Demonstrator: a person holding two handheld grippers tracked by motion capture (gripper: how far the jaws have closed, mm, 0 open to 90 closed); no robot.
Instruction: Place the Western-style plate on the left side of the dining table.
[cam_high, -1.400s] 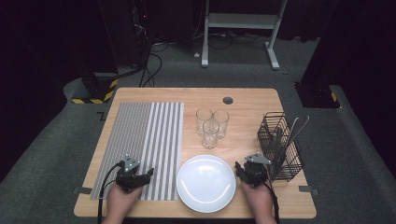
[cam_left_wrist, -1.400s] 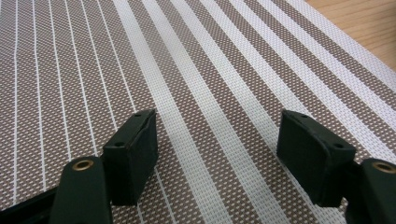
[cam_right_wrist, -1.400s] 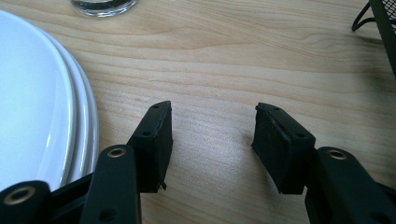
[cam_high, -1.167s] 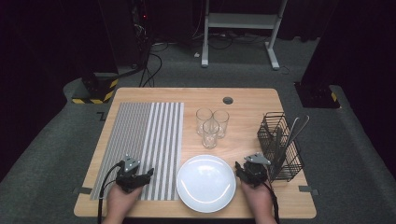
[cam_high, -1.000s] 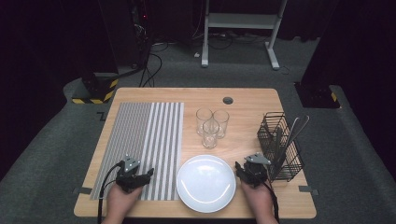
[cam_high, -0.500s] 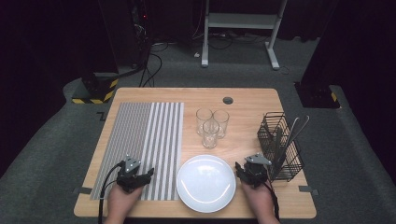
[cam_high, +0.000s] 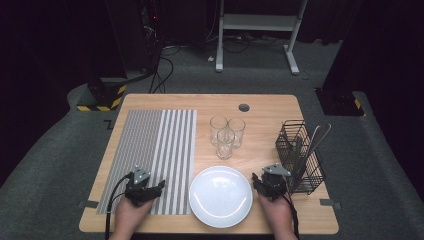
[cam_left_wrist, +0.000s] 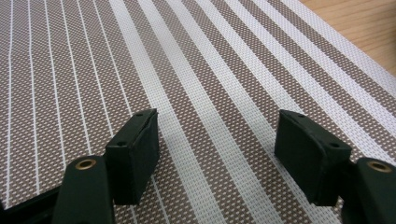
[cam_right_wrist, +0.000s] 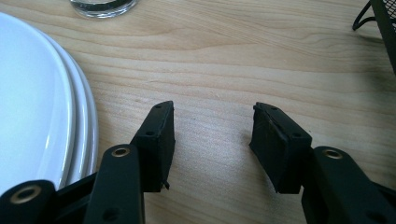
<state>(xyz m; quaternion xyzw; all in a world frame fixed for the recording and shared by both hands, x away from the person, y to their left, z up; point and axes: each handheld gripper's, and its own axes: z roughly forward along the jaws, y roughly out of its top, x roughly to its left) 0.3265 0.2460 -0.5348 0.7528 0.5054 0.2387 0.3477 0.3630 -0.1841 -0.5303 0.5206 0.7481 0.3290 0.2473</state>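
Observation:
My left gripper (cam_high: 159, 186) rests open on the near part of the striped placemat (cam_high: 150, 150), nothing between its jaws. From its own camera the left gripper (cam_left_wrist: 215, 140) hovers low over the brown and white stripes of the placemat (cam_left_wrist: 196, 70). My right gripper (cam_high: 256, 179) sits open on the wooden table between the stacked white plates (cam_high: 220, 196) and the wire basket (cam_high: 300, 157). In the right gripper view the right gripper (cam_right_wrist: 212, 126) is empty over bare wood, with the plates (cam_right_wrist: 37, 107) at left.
Three clear glasses (cam_high: 226, 134) stand clustered behind the plates; one glass base (cam_right_wrist: 102, 5) shows at the top of the right gripper view. The black wire basket holds cutlery (cam_high: 312, 140). A round grommet (cam_high: 244, 107) sits near the table's far edge.

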